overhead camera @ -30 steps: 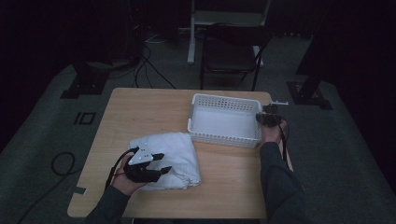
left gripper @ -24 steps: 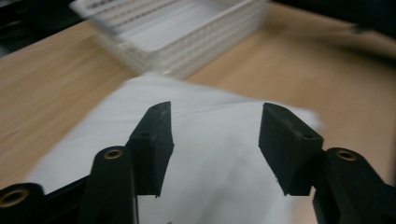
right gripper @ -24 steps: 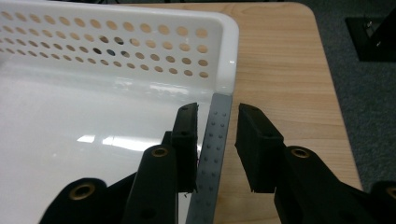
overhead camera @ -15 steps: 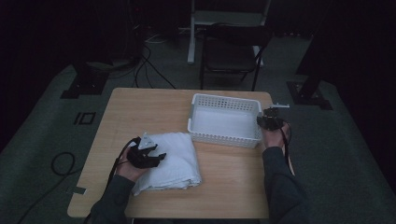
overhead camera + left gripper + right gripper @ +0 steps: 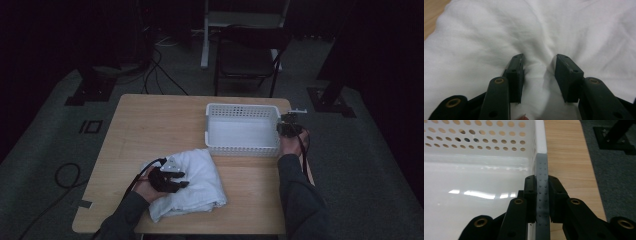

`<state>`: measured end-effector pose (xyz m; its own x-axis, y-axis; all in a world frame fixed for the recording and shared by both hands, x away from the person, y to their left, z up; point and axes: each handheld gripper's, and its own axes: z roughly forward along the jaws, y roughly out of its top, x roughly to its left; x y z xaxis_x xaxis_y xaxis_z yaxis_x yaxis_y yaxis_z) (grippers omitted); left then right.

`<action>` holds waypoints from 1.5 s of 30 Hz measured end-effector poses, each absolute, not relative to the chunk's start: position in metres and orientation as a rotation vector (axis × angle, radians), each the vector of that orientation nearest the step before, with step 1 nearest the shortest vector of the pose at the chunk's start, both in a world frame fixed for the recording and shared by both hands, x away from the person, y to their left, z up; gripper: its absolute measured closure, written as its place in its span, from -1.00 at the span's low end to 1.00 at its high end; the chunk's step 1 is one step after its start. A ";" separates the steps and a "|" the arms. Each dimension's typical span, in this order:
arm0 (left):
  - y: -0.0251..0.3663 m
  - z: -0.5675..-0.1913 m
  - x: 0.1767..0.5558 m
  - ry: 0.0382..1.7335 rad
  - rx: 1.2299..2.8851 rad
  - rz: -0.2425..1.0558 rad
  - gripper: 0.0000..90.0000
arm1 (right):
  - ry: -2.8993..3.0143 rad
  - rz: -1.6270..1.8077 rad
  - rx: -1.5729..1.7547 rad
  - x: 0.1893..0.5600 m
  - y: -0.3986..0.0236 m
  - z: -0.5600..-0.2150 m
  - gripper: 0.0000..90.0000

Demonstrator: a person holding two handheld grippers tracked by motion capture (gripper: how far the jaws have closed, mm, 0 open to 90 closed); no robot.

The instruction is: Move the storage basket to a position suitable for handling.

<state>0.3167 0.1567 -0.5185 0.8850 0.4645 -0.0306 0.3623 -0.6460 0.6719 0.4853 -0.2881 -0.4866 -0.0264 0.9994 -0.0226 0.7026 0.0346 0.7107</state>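
The room is dim and soft, edges black toward twelve o'clock; glare streaks the white perforated plastic basket (image 5: pixel 474 192), perhaps from overhead.

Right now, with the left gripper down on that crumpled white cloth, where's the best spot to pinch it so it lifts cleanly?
Grip the raised fold of the crumpled white cloth that stands between the left gripper's open jaws, coming straight down from above. The cloth lies flat and bunched on the wooden table, so a puckered ridge gives the jaws something to close on; a smooth flat patch probably would slip.
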 end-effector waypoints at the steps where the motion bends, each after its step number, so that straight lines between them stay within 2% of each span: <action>1: 0.158 -0.519 0.314 0.578 2.334 0.175 0.33 | 1.777 0.714 1.724 0.486 -0.288 -0.487 0.76; 11: 0.147 -0.523 0.321 0.498 2.316 0.127 0.35 | 1.773 0.749 1.739 0.494 -0.275 -0.487 0.75; 19: 0.119 -0.524 0.334 0.449 2.316 0.170 0.32 | 1.817 0.807 1.719 0.502 -0.241 -0.487 0.75; 39: 0.090 -0.524 0.370 0.455 2.310 0.218 0.30 | 1.861 0.926 1.723 0.510 -0.201 -0.489 0.67; 45: 0.096 -0.517 0.367 0.480 2.279 0.249 0.20 | 1.882 0.923 1.670 0.506 -0.202 -0.488 0.63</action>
